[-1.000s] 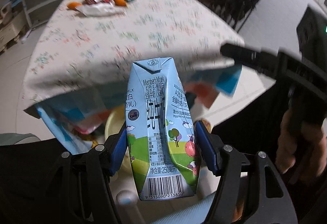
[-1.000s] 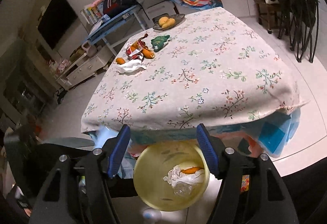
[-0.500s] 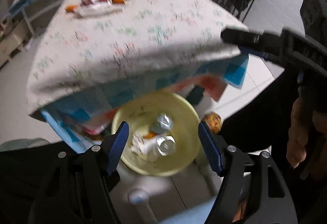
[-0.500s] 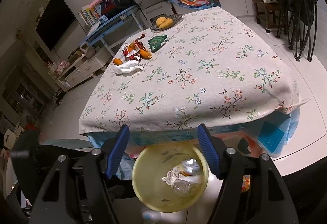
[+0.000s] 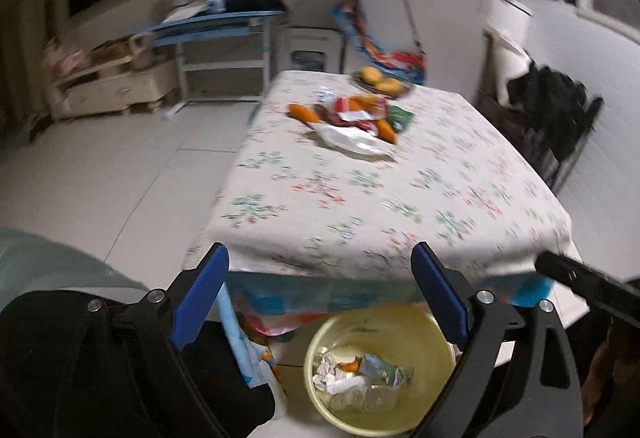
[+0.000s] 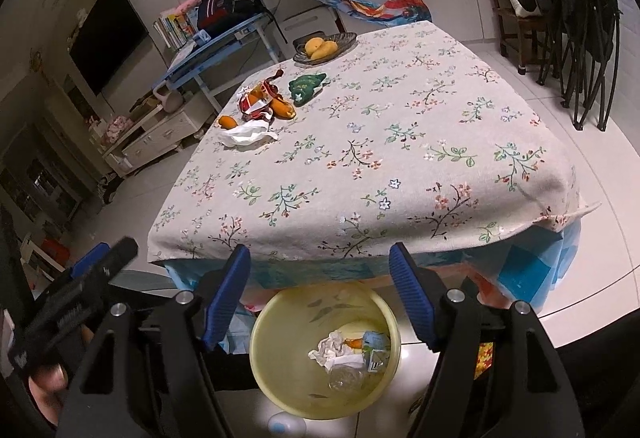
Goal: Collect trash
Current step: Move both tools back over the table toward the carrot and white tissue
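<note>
Milk carton (image 5: pixel 384 368) in yellow bin (image 5: pixel 436 334)

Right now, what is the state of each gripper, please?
Left gripper: jaws opening, nothing between them.
Right gripper: open, holding nothing, above the round yellow plastic trash bin.

1. A table (image 6: pixel 400 142) under a floral cloth carries, at its far end, a fruit dish (image 6: pixel 325 45)
2. Near the dish lie wrappers (image 6: pixel 260 104), a green packet (image 6: pixel 307 86) and a white tissue (image 6: pixel 246 134)
</note>
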Available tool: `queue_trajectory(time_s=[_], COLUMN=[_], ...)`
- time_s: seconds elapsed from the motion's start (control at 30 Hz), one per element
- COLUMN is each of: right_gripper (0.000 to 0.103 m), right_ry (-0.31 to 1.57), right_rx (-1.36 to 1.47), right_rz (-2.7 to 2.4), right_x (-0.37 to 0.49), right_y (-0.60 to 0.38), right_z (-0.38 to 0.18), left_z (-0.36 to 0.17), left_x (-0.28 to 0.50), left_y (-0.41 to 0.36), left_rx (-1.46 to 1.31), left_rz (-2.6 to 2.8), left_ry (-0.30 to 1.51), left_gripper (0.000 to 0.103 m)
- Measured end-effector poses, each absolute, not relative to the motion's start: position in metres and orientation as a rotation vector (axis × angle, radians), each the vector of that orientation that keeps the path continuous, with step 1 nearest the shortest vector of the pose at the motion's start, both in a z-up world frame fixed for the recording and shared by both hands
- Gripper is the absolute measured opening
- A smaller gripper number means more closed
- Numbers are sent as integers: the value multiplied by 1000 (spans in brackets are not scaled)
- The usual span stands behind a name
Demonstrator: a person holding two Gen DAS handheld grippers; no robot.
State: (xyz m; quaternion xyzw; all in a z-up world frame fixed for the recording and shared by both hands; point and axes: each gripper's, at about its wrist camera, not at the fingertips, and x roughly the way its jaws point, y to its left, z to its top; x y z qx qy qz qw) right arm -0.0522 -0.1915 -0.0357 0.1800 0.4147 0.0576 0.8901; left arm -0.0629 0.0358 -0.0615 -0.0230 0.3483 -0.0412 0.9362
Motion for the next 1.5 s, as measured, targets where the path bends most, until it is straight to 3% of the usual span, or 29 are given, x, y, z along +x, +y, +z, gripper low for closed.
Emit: queue_trajectory(time_s=[0.9, 1.5], right_gripper=[69, 69], right_ry=[810, 843], right_rx=[317, 278], right_rz=[155, 215], right_x=[-43, -3], right_y=[-170, -156], right_z=[-22, -25], left_z=[-53, -31], left_x=[-53, 21], left_y=[37, 50], left_rx=[-80, -56], left_rz=[-75, -82], left_ry=[689, 695], left_gripper=[90, 90])
